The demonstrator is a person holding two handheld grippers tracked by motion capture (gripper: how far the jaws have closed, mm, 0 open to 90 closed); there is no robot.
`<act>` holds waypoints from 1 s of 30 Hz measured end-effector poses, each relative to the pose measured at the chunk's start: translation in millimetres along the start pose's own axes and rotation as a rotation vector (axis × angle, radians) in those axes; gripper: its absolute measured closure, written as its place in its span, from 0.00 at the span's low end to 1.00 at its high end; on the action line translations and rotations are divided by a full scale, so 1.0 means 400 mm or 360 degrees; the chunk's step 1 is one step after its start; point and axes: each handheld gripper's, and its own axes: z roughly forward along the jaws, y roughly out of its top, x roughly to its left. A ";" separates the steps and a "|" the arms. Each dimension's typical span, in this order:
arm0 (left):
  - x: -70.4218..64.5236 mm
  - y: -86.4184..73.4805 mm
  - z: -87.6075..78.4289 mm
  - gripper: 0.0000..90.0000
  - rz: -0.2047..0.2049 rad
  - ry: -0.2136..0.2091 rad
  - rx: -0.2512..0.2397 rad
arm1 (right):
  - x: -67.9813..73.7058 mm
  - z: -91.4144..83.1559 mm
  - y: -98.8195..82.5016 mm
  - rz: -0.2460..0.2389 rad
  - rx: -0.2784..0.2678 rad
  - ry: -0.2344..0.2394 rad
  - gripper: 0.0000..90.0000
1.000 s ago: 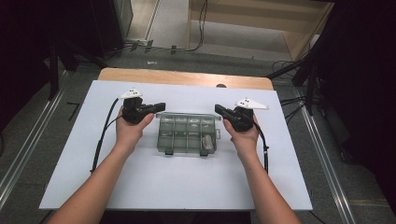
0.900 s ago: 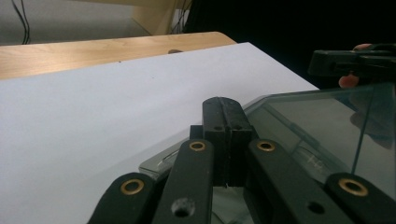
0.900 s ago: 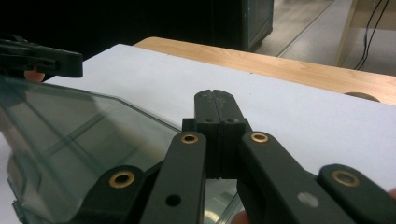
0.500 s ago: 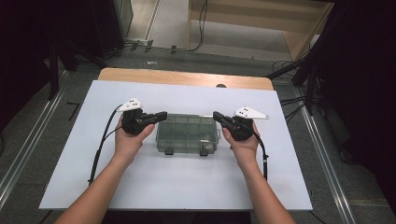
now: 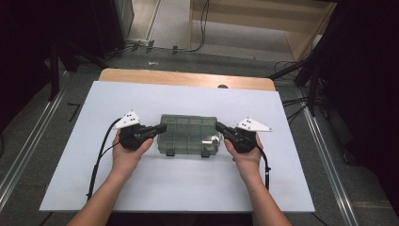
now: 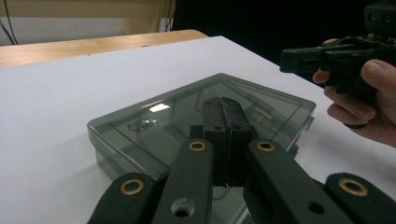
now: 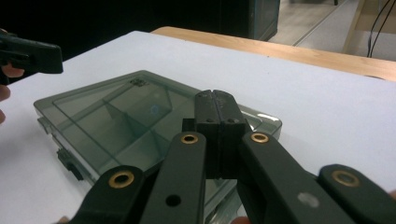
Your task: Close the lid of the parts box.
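Since the earlier frame, your left tool and right tool, both closed and empty, have moved in to the smoky compartment box, now nearer you on the counter.

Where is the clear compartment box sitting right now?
In the high view the compartment box lies lid-closed near the middle of the white table, between the shut left gripper at its left end and the shut right gripper at its right.

place: lab or workshop | signs: white table on wooden bench, metal floor rails, loose cables, black frames, dark surroundings
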 end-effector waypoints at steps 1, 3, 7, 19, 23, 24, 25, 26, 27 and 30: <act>-0.004 -0.003 -0.001 1.00 0.0009 0.0007 0.0010 | 0.001 -0.002 -0.004 -0.0003 -0.0002 0.0001 0.98; -0.008 -0.009 -0.005 1.00 0.0011 0.0009 0.0008 | 0.005 -0.008 -0.011 0.0012 0.0002 -0.0003 0.98; -0.014 -0.028 -0.012 1.00 -0.0015 0.0020 -0.0003 | 0.017 -0.017 -0.026 0.0000 0.0003 -0.0011 0.98; -0.032 -0.066 -0.026 1.00 0.0003 0.0065 0.0036 | 0.054 -0.039 -0.071 -0.0026 0.0053 -0.0045 0.98; -0.032 -0.072 -0.036 1.00 0.0009 0.0080 0.0037 | 0.059 -0.046 -0.082 -0.0027 0.0057 -0.0050 0.98; -0.032 -0.074 -0.039 1.00 0.0005 0.0079 0.0034 | 0.060 -0.048 -0.083 -0.0021 0.0054 -0.0047 0.98; -0.032 -0.076 -0.042 1.00 0.0002 0.0079 0.0037 | 0.061 -0.050 -0.084 -0.0021 0.0059 -0.0049 0.98; -0.030 -0.078 -0.044 1.00 0.0008 0.0089 0.0044 | 0.062 -0.051 -0.085 -0.0024 0.0054 -0.0052 0.98; -0.029 -0.081 -0.045 1.00 0.0003 0.0090 0.0042 | 0.063 -0.051 -0.086 -0.0024 0.0054 -0.0052 0.98; -0.025 -0.088 -0.047 1.00 0.0005 0.0101 0.0057 | 0.061 -0.050 -0.090 -0.0021 0.0056 -0.0053 0.98</act>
